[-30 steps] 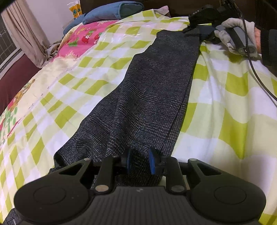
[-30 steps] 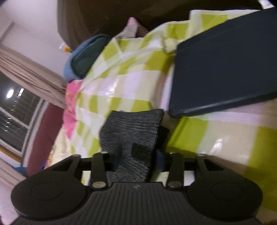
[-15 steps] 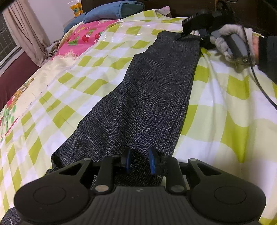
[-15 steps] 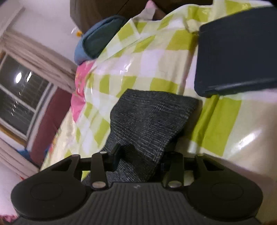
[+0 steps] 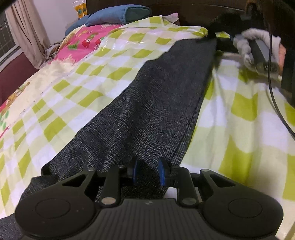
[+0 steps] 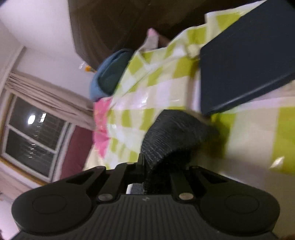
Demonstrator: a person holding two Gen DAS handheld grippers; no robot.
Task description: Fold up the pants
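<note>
From my left camera I see the pants (image 5: 158,103) stretched long across the green-checked sheet (image 5: 239,118), running straight ahead from my left gripper (image 5: 147,174) to the far end, where my right gripper (image 5: 215,31) shows as a dark blurred shape in a grey-gloved hand (image 5: 258,46). My left jaws stand narrowly apart with the near end of the cloth bunched between the blue pads (image 5: 161,173); the fabric fills the gap, so I read it as gripped.

The right camera gives what the left cannot: a close look at the far end. There the dark cloth humps up in a fold just ahead of the jaws and runs down between them. The right jaws have just been closing and now stand shut on that end of the pants. The frame is smeared, so I cannot say which edge of the cloth is caught.

Only this view shows the dark blue flat object (image 6: 247,61) lying on the sheet ahead and to the right of the right jaws, near the raised fold but apart from it.

Left of my left jaws the sheet lies bare as far as the pink printed cloth (image 5: 83,42) and the blue pillow (image 5: 118,15). Right of them the checks are clear out to a black cable (image 5: 272,88) trailing from the gloved hand.
</note>
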